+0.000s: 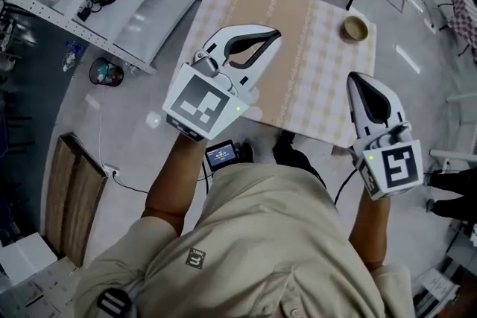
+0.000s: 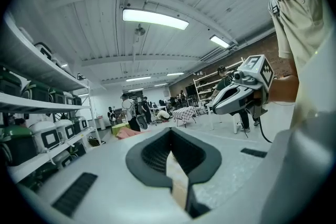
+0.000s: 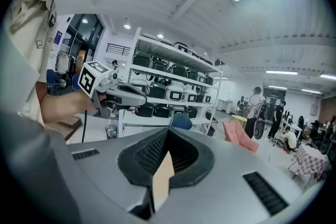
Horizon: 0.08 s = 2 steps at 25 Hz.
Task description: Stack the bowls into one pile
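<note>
Bowl [image 1: 355,28] at far right corner of checked table [image 1: 298,48]

**Smooth plastic, matt cloth, a little wood**

The left gripper [image 1: 274,33] and right gripper [image 1: 352,78] have smooth white plastic shells with a slight gloss. Their inner pads [image 2: 153,153] are matt black, finely ribbed and rubbery-looking. The table [image 1: 298,26] is covered in a matt beige checked cloth. The bowl [image 1: 355,28] is a dull tan, but its material cannot be told. The person's shirt [image 1: 268,234] is matt khaki woven cloth. The planks [image 1: 71,194] show brown wood grain. The floor [image 1: 141,93] is smooth grey with a faint sheen.
</note>
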Tool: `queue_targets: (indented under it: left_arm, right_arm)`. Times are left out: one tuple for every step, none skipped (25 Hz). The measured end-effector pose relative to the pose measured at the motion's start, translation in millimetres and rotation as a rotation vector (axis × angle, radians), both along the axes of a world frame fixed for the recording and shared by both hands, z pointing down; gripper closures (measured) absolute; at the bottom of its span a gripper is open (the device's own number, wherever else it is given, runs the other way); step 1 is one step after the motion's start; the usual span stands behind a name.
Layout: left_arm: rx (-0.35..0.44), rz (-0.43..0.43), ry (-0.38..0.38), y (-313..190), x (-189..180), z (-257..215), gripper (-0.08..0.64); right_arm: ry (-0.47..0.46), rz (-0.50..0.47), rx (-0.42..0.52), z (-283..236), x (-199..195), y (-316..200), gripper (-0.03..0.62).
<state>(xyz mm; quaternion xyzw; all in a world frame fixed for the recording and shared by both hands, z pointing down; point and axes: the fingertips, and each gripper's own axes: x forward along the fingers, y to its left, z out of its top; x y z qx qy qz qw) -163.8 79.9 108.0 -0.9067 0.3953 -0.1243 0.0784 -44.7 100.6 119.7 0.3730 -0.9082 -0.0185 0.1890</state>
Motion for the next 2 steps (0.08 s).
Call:
queue_targets:
  left_arm:
    - [0.007, -0.006, 0.002, 9.8, -4.8, -6.6, 0.554]
    - [0.016, -0.012, 0.005, 19.2, -9.8, -13.3, 0.554]
  right_arm:
    - [0.001, -0.005, 0.007, -5.6, -4.0, 9.9, 0.589]
    - [0.001, -0.012, 0.016, -11.3, -8.2, 19.4, 0.589]
